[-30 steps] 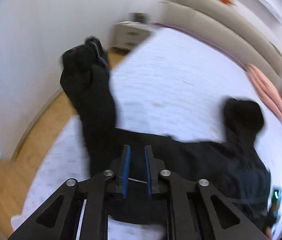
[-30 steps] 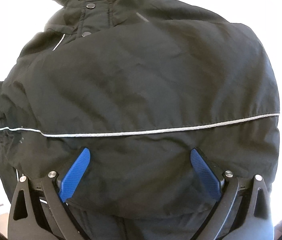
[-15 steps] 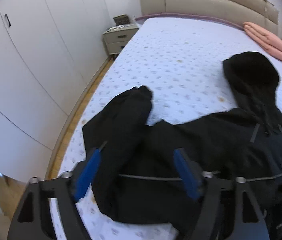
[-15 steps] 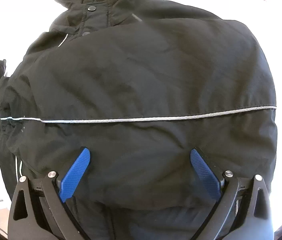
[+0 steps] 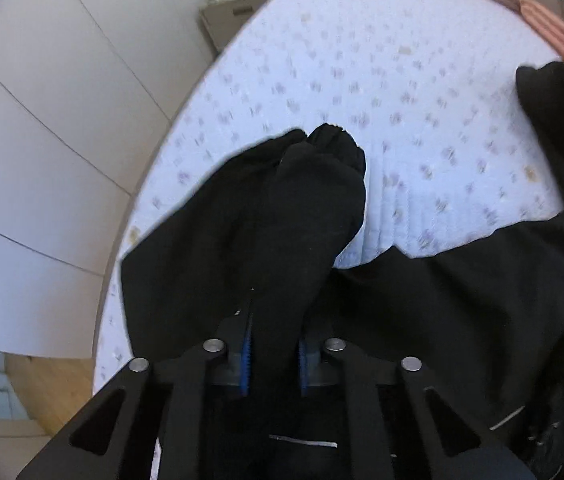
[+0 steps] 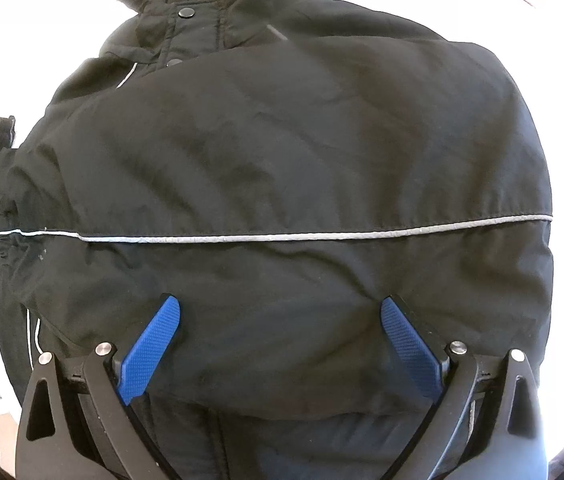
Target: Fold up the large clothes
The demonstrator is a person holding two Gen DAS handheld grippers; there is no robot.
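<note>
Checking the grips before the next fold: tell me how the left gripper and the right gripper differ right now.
The left gripper has its jaws closed on the black jacket sleeve, having just closed; the right gripper has its jaws spread wide. The left pinches a fold of fabric between its pads; the right's pads grip nothing, with the jacket body lying under and between them. Both have blue pads and point down at the same black jacket.

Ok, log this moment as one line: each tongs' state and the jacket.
left tongs: just closed, shut on jacket sleeve | right tongs: open over jacket | bed: jacket on it
</note>
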